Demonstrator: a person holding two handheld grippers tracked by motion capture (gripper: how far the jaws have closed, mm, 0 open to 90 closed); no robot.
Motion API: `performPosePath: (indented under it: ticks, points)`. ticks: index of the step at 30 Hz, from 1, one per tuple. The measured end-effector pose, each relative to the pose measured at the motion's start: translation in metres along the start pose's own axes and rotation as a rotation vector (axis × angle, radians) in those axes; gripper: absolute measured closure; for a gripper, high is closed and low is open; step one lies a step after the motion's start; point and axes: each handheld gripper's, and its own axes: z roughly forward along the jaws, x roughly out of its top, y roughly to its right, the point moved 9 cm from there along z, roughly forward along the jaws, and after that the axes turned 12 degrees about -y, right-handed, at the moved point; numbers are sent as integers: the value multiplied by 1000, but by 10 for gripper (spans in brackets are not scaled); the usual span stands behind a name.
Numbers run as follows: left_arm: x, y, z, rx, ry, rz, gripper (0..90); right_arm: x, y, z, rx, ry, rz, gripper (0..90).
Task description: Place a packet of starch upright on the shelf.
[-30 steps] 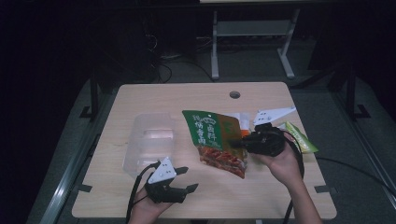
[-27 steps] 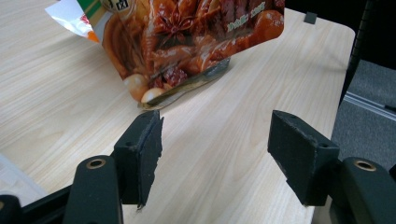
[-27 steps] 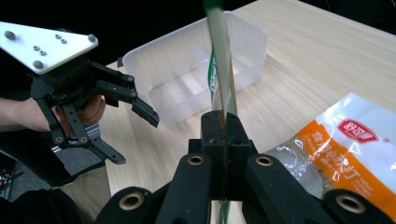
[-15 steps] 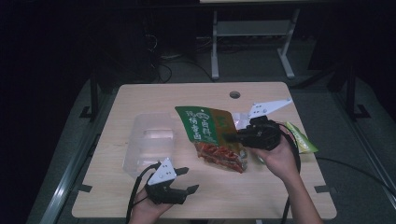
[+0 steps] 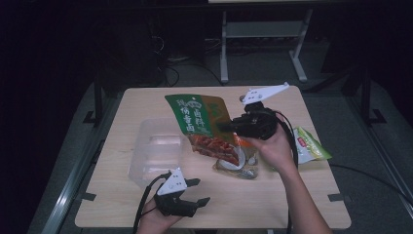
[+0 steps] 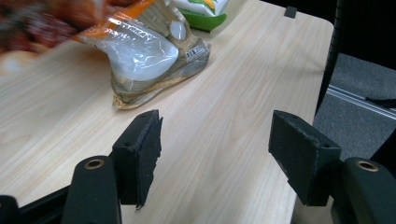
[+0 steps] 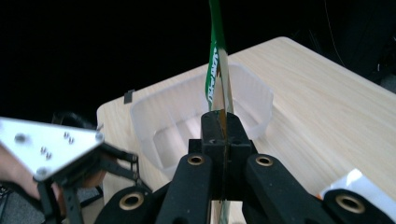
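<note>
Clamped in the right gripper (image 5: 233,126), the green noodle packet (image 5: 197,116) is held above the table (image 5: 302,195), nearer the clear plastic container (image 5: 156,151) than before; the left gripper (image 5: 195,192) is held wide, empty. A green pouch (image 5: 311,146) lies beside.

Green-and-orange noodle packet (image 5: 204,127) (clear tub (image 5: 158,151))

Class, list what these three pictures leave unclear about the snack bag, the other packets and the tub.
- Snack bag: edge-on in the right gripper view; blurred at the left gripper view's top edge.
- Clear packet: its label is too small to read.
- Green packet: partly behind the right forearm in the high view.
- Plastic tub: its near side is behind the right gripper.
</note>
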Motion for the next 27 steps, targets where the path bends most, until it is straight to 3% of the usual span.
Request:
performPosePath:
  ticks: [9,17,25,27]
  points:
    - [-2,0,0,-4,-14,14,338,26,7,17,17,18,8,900]
    - [-1,0,-2,-7,-4,12,338,54,12,43,26,0,3,900]
    - [1,2,-2,-19,4,-5,337,75,15,68,60,19,-4,900]
    - [2,1,-4,-15,-2,11,336,80,15,75,64,15,-8,900]
